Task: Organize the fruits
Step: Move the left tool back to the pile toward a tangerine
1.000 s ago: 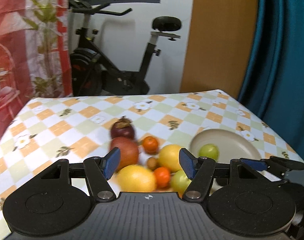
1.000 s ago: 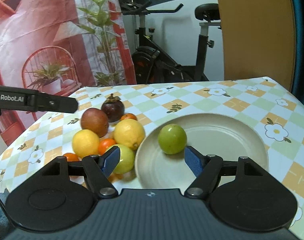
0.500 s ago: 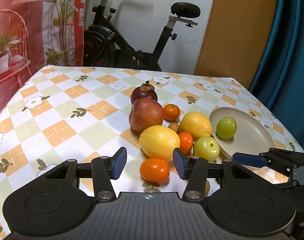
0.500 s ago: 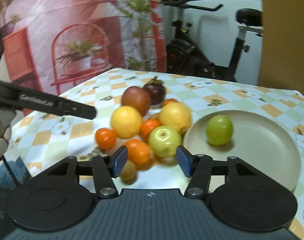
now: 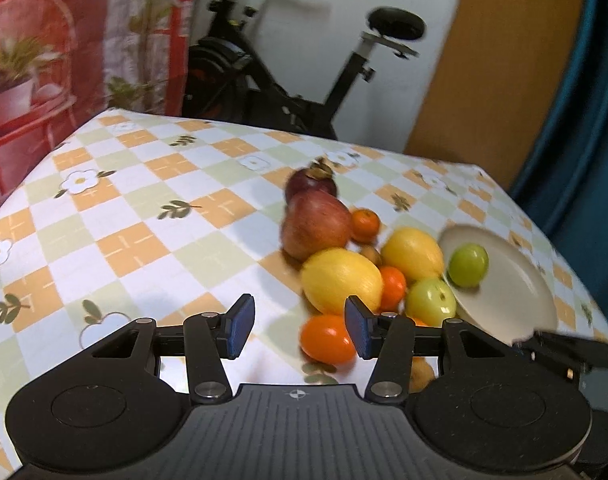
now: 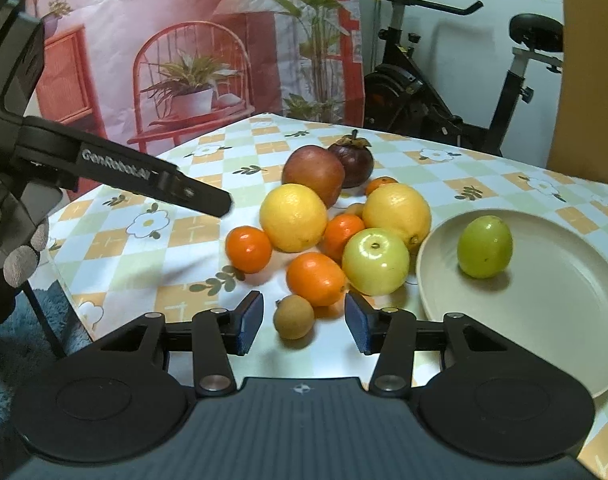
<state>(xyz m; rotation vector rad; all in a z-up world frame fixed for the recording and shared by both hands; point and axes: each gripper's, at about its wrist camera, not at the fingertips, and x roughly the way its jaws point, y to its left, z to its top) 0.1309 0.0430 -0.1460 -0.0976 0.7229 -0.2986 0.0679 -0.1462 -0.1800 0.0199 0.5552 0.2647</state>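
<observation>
Right claw (image 6: 302, 322) is closing, jaws apart, nothing pinched yet. The small brown fruit (image 6: 294, 317) is sitting just ahead of the gap, closest to the table edge. The near orange (image 6: 317, 278) is right behind it, touching the pale green apple (image 6: 375, 261).

Left claw (image 5: 300, 326) is sitting apart and empty, over bare cloth; its right pad is overlapping the leftmost small orange (image 5: 327, 338) in its own view, contact unclear.

Only the green fruit (image 6: 484, 246) is lying on the plate (image 6: 544, 312). The rest is clustered on the table (image 6: 192, 232) just left of the plate: two lemons (image 6: 294, 217), red apple (image 6: 313, 174), mangosteen (image 6: 354, 162), more small oranges.

Risks, as I'm reading it:
- The brown fruit is small and round. Jaws closing off-centre are likely squirting it out, and it's rolling toward the near table edge.
- The pile is packed tight. Any pad going in for the orange is nudging the apple and lemon, so neighbours are rolling, possibly into the plate rim or off the cloth.
- Both claws are working the same cluster. The left claw's finger is reaching across the right view toward the lemons, so a collision is looking possible.
- The plate is shallow; fruit dropped with sideways speed is probably rolling across and knocking the green fruit out.
- The left view is blurred, so aim there is looking unreliable.
</observation>
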